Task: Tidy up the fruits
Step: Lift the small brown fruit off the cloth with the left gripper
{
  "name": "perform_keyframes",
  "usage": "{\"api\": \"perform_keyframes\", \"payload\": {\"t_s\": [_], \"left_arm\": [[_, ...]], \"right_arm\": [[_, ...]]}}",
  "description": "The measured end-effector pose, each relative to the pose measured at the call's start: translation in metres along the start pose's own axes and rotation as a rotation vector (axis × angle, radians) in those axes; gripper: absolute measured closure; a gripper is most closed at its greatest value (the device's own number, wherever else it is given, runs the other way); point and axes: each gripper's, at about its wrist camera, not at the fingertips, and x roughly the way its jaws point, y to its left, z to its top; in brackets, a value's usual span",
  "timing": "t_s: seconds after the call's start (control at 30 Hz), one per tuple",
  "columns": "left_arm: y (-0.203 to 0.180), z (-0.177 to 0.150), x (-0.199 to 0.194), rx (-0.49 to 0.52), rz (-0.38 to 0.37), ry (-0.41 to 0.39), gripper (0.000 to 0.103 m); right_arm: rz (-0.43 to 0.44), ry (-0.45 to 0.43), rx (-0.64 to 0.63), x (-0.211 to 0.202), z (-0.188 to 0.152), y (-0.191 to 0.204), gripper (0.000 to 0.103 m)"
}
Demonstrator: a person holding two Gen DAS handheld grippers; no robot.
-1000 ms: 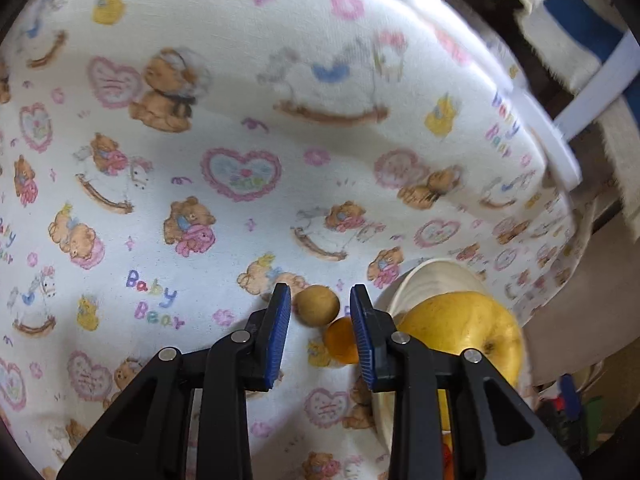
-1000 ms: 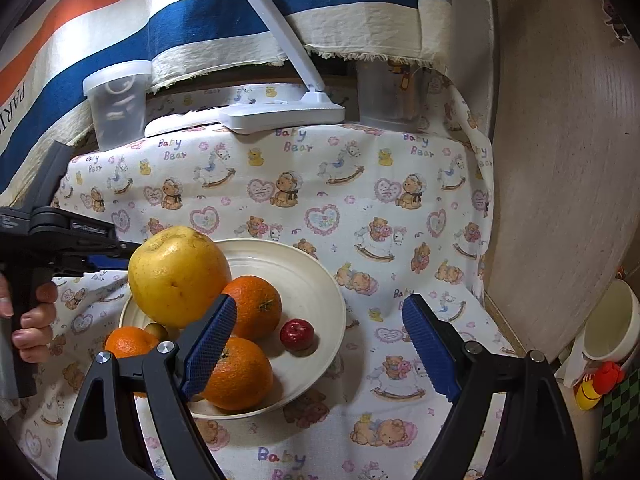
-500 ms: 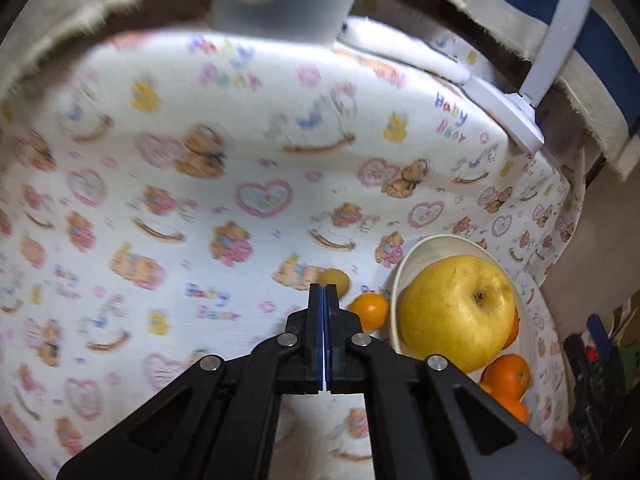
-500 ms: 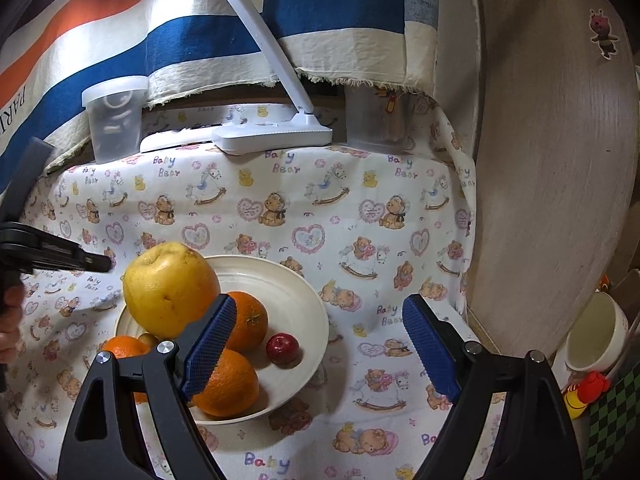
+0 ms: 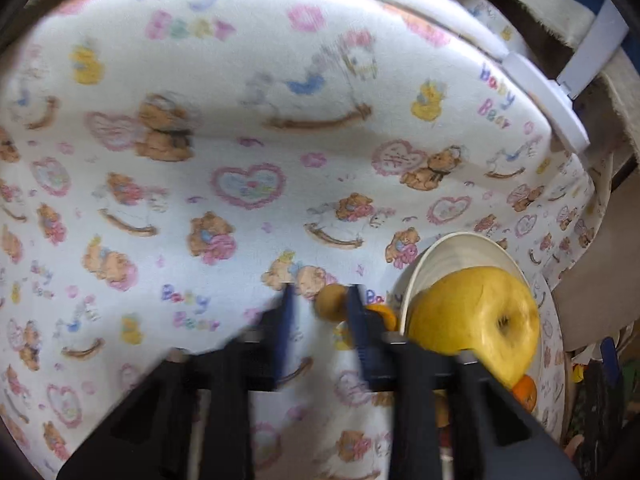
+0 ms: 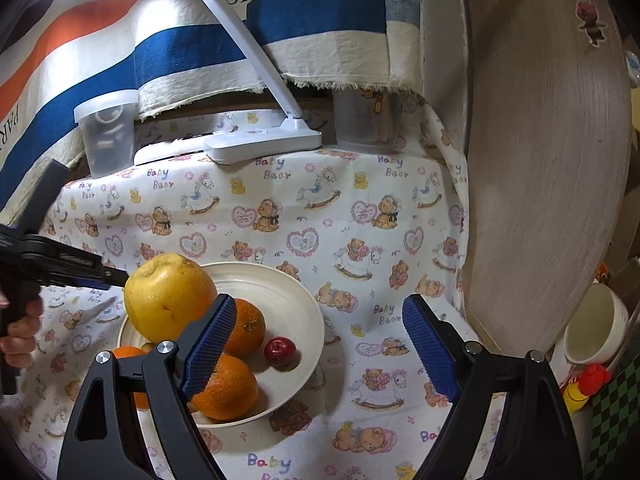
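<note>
The left tool (image 5: 320,294), shut and empty a moment ago, now stands open around the small round tan fruit (image 5: 330,303) on the cloth-covered table (image 5: 240,80). The fruit is not yet gripped. The right tool (image 6: 316,344) is open and empty.

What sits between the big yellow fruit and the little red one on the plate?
An orange, seen in the right wrist view, beside the yellow fruit.
</note>
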Motion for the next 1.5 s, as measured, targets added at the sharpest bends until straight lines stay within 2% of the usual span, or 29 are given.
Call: {"api": "perform_keyframes", "payload": {"t_s": [0.23, 0.27, 0.37, 0.47, 0.53, 0.6, 0.67, 0.73, 0.83, 0.97, 1.03, 1.07, 1.13, 1.3, 1.37, 1.4, 1.5], "left_arm": [[-0.008, 0.003, 0.007, -0.002, -0.027, 0.011, 0.086], [-0.011, 0.002, 0.008, 0.004, -0.022, 0.016, 0.082], [-0.018, -0.003, 0.008, 0.016, 0.024, 0.003, 0.079], [-0.027, -0.004, 0.009, 0.014, 0.046, -0.006, 0.086], [-0.033, -0.004, 0.010, 0.027, 0.071, -0.012, 0.087], [-0.039, -0.004, 0.010, 0.033, 0.086, -0.015, 0.091], [-0.043, -0.005, 0.007, 0.041, 0.104, -0.028, 0.103], [-0.044, -0.006, 0.000, 0.048, 0.103, -0.031, 0.103], [-0.042, -0.009, -0.013, 0.063, 0.133, -0.044, 0.103], [-0.039, -0.009, -0.022, 0.034, 0.123, -0.044, 0.103], [-0.040, -0.008, -0.020, 0.029, 0.110, -0.029, 0.096], [-0.029, -0.007, -0.024, 0.037, 0.107, -0.018, 0.095], [-0.032, -0.006, -0.015, 0.051, 0.130, 0.006, 0.093], [-0.031, 0.003, 0.000, 0.014, 0.132, -0.006, 0.083], [-0.031, 0.006, 0.009, 0.009, 0.114, 0.019, 0.082], [-0.029, 0.007, 0.012, -0.006, 0.081, 0.030, 0.082], [-0.018, 0.011, 0.013, -0.038, 0.048, 0.026, 0.081]], "right_arm": [[-0.018, -0.031, -0.021, -0.007, 0.002, 0.002, 0.017], [-0.016, -0.031, -0.019, -0.007, 0.003, 0.002, 0.017], [0.001, -0.033, -0.006, -0.011, 0.006, 0.000, 0.017], [0.017, -0.065, 0.023, -0.022, 0.010, -0.006, 0.017], [0.008, -0.090, 0.035, -0.028, 0.013, -0.010, 0.017], [0.002, -0.086, 0.050, -0.028, 0.015, -0.014, 0.017], [0.012, -0.066, 0.071, -0.025, 0.016, -0.018, 0.017], [0.026, -0.047, 0.097, -0.024, 0.018, -0.022, 0.017], [0.095, -0.032, 0.144, -0.028, 0.020, -0.027, 0.017], [0.086, -0.057, 0.145, -0.035, 0.020, -0.027, 0.017], [0.094, -0.060, 0.153, -0.037, 0.021, -0.028, 0.017], [0.098, -0.060, 0.157, -0.037, 0.021, -0.029, 0.017], [0.110, -0.049, 0.153, -0.036, 0.021, -0.030, 0.017], [0.146, -0.030, 0.162, -0.035, 0.022, -0.030, 0.017], [0.139, -0.038, 0.159, -0.036, 0.022, -0.029, 0.017], [0.140, -0.039, 0.160, -0.037, 0.023, -0.029, 0.017], [0.150, -0.032, 0.178, -0.037, 0.024, -0.032, 0.017]]}}
